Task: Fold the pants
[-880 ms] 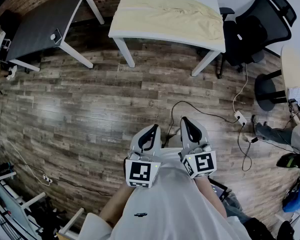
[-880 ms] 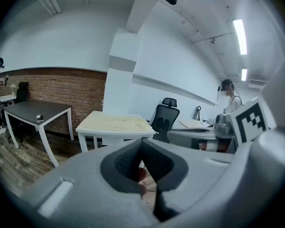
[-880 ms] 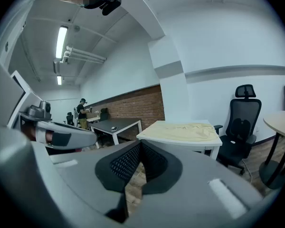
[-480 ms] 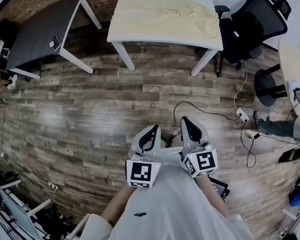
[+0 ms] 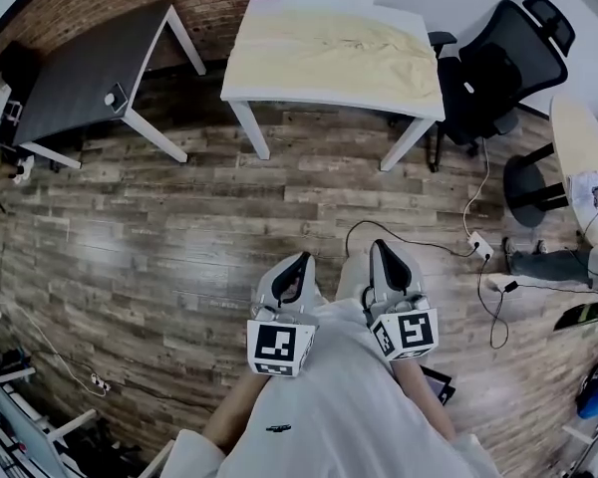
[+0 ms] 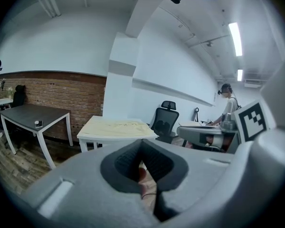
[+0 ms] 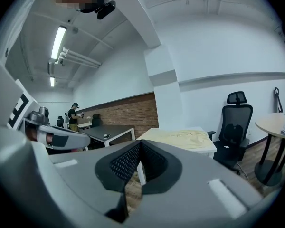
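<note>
Head view, surroundings: bare wood-plank floor (image 5: 179, 227) lies between the person and the white table (image 5: 329, 96). A dark grey table (image 5: 80, 63) stands to its left and a black office chair (image 5: 498, 68) just beside its right end. A cable with a power strip (image 5: 478, 239) trails near the grippers.
Head view, markings: a black-and-white square marker on each gripper's cube.
Head view, pants: the pale yellow pants (image 5: 339, 50) lie spread flat along the white table, well apart from both grippers.
Head view, grippers: left gripper (image 5: 299, 265) and right gripper (image 5: 384, 255) sit side by side before the person's torso.
Left gripper view, surroundings: a brick wall (image 6: 52, 91) is behind the dark table, and a standing person (image 6: 228, 101) is at far right.
Left gripper view, jaws: pressed together, nothing between them.
Right gripper view, surroundings: a round table (image 7: 275, 122) stands right of the chair.
Right gripper view, jaws: pressed together, empty, with the pants on the table beyond.
</note>
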A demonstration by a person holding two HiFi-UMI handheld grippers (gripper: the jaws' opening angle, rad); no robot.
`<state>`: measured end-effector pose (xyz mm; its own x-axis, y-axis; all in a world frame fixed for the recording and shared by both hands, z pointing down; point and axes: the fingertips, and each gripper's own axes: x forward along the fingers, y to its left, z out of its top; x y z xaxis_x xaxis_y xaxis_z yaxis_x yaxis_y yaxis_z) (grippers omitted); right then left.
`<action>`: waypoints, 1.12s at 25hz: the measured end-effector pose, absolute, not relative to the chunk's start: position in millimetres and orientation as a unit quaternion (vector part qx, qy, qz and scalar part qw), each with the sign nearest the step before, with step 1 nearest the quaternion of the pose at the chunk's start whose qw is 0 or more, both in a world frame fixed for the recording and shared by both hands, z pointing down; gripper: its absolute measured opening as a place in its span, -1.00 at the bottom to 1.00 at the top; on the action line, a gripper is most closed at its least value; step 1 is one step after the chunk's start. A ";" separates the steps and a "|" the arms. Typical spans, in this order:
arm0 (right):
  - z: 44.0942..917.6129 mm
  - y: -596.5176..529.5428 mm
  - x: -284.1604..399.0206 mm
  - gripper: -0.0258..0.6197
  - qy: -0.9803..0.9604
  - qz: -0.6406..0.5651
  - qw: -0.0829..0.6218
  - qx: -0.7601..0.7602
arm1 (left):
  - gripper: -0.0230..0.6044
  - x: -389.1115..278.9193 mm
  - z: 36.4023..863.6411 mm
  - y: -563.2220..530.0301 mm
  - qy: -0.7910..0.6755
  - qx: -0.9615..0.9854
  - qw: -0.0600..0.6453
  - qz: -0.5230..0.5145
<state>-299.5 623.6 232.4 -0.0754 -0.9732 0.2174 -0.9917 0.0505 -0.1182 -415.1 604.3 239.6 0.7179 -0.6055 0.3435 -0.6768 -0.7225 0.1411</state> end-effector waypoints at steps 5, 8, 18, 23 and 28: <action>246.7 608.8 -291.4 -0.91 -0.716 0.143 0.052 0.681 | -0.93 -410.2 245.1 586.3 -0.337 0.919 0.136 0.151; 250.7 587.9 -282.7 -0.90 -0.713 0.151 0.049 0.683 | -0.93 -402.5 250.0 562.6 -0.332 0.919 0.139 0.159; 254.1 470.0 -203.8 -0.90 -0.704 0.168 0.027 0.690 | -0.93 -327.5 247.7 448.6 -0.321 0.919 0.147 0.177; 242.2 399.1 -159.5 -0.90 -0.712 0.164 0.009 0.683 | -0.93 -279.2 241.0 382.5 -0.322 0.918 0.137 0.186; 239.5 347.5 -109.0 -0.90 -0.711 0.156 0.003 0.686 | -0.93 -238.4 239.4 327.0 -0.330 0.916 0.119 0.195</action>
